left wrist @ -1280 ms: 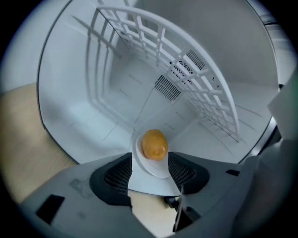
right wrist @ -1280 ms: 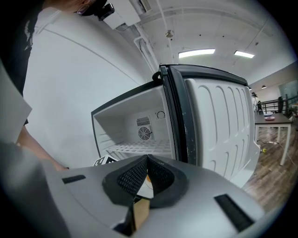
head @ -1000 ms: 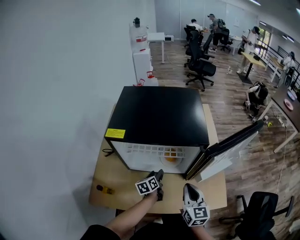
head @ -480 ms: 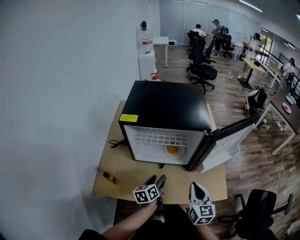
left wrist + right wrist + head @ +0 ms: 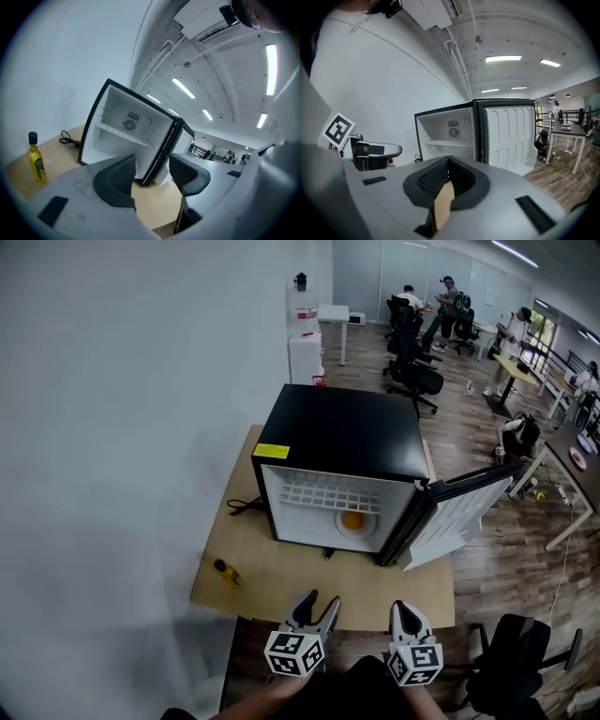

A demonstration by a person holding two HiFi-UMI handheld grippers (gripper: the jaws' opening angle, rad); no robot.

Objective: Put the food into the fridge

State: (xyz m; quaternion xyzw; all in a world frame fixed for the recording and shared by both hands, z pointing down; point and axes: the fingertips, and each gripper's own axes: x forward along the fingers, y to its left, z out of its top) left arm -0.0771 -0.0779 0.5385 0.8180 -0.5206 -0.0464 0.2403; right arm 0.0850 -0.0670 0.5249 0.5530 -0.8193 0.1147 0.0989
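One fridge (image 5: 343, 434) stands on one wooden table (image 5: 281, 579), its single door (image 5: 457, 511) swung open to the right. Inside, below the one wire shelf (image 5: 326, 491), one white plate (image 5: 367, 530) carries one orange piece of food (image 5: 352, 519). One yellow bottle (image 5: 226, 572) stands near the table's left edge, well apart from the fridge. Two grippers are held at the table's near edge. The left gripper (image 5: 321, 600) has its jaws apart with nothing between them. The right gripper (image 5: 403, 607) has its jaws pressed together, empty.
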